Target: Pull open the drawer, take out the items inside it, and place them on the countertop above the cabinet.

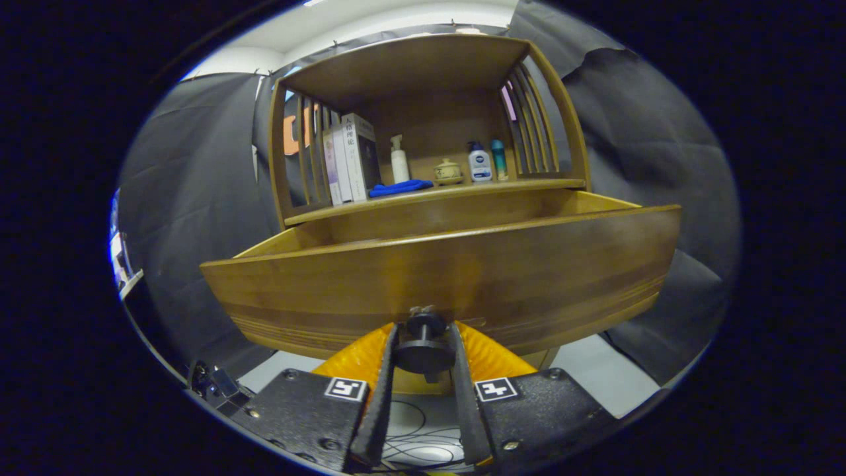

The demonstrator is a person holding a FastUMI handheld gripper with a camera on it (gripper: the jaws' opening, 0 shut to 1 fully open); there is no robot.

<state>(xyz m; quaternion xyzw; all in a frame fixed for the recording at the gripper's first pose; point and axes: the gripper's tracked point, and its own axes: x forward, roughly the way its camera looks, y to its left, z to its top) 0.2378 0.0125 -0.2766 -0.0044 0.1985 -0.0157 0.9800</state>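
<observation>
fingers (pixel 423 340) clamp the knob (pixel 423 344) | drawer (pixel 443 277) partly out, stiff wood, likely heavy | you pull straight by that small knob, slip risk

The scene is recorded by a single fisheye camera mounted on the gripper (pixel 423 328) and directed forward along its two fingers (pixel 377 396), which are seen at the bottom centre of the frame, closed against the drawer knob (pixel 424 342). The camera is held low and very near the drawer front (pixel 449 277), which spans the middle of the frame from left to right. The view is angled slightly upward, so that the countertop (pixel 436 196) and the shelf hutch (pixel 423 79) are seen in the upper centre. Straight edges are rendered curved by the lens. A strip of floor (pixel 588 370) is visible at the lower right.
</observation>
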